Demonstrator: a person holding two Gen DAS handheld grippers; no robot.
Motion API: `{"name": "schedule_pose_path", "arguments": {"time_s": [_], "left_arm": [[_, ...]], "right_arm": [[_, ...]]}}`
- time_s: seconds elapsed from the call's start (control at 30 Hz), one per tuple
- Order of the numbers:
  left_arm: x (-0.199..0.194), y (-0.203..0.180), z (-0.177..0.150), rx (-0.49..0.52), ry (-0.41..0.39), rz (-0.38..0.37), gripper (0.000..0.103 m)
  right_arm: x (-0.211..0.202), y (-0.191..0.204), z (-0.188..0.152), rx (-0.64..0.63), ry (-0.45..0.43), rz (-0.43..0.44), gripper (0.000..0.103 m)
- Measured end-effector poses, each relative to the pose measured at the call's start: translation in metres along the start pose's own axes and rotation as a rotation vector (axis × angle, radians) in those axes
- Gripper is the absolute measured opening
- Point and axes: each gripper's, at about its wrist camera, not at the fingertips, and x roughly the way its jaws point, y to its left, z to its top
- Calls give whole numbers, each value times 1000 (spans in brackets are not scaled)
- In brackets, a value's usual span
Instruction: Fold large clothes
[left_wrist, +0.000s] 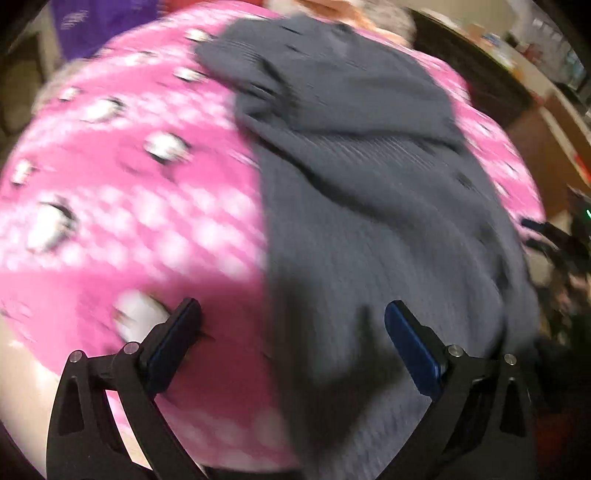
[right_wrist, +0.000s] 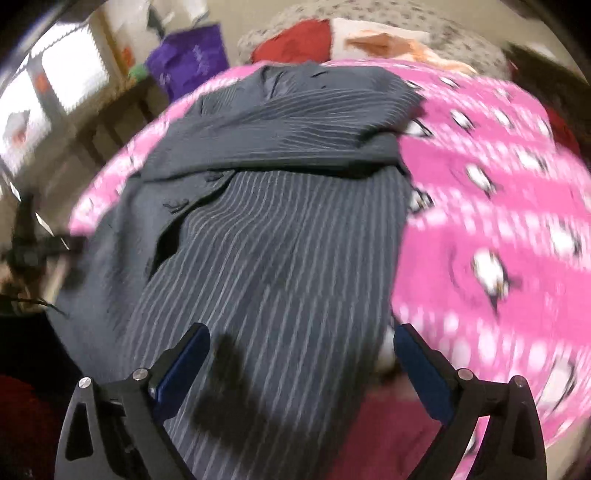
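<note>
A dark grey striped shirt (right_wrist: 280, 221) lies spread on a pink blanket (right_wrist: 498, 229) that has small white figures printed on it, and the blanket covers what looks like a bed. The shirt lies lengthwise away from both cameras, and its far part is folded across itself, so a thick band of cloth crosses the shirt there. In the left wrist view the shirt (left_wrist: 369, 221) fills the right half of the picture and the blanket (left_wrist: 129, 206) the left half. The left hand-held gripper (left_wrist: 293, 319) hangs above the near edge of the shirt with its jaws wide apart and nothing between them; one finger is over the blanket, the other over the shirt. The right hand-held gripper (right_wrist: 303, 341) also stands wide and holds nothing, with the striped cloth below the gap and its right finger over the side edge of the shirt. Both views are blurred, so I cannot tell if the fingers touch the cloth. Beyond the shirt, at the head of the blanket, the right wrist view shows a red cloth (right_wrist: 295, 44) and a white and orange cloth (right_wrist: 384, 40). A purple bag (right_wrist: 188, 59) stands to the left of the shirt, beyond the blanket; what is in it cannot be seen. Only the left wrist view shows a brown piece of furniture (left_wrist: 532, 147) to the right of the shirt, beyond the blanket edge.
</note>
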Motion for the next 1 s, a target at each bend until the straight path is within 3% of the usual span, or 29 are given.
{"name": "schedule_pose_path", "arguments": {"time_s": [0.07, 0.13, 0.17, 0.2, 0.23, 0.27, 0.33, 0.4, 0.73, 0.83, 0.9, 1.0], "left_arm": [[3, -11, -8, 54, -18, 1, 100], [4, -12, -10, 44, -31, -13, 100], [3, -11, -9, 29, -37, -47, 94], [3, -10, -7, 20, -39, -84, 87], [4, -11, -6, 12, -33, -115, 70], [3, -11, -4, 14, -30, -107, 51], [6, -12, -1, 29, -21, -45, 27], [6, -5, 2, 13, -23, -50, 27], [8, -3, 3, 29, -51, -32, 29], [10, -13, 4, 87, -20, -104, 29], [9, -18, 3, 113, -12, -135, 29], [15, -6, 6, 63, -29, -107, 29]], "right_arm": [[-6, -10, -13, 40, -22, 34, 100], [-6, -18, -25, 65, -16, 45, 99], [-5, -21, -30, 83, 0, 60, 94], [-3, -23, -36, 98, 16, 88, 91], [-3, -22, -42, 101, 21, 109, 85], [-5, -19, -46, 95, 17, 133, 83], [-8, -14, -49, 78, 3, 177, 75], [-8, -10, -51, 72, -3, 233, 73], [0, -26, -49, 130, 0, 235, 63], [-1, -20, -46, 134, -31, 370, 61], [-6, -14, -43, 102, -63, 405, 59], [0, -23, -41, 146, -72, 317, 58]]}}
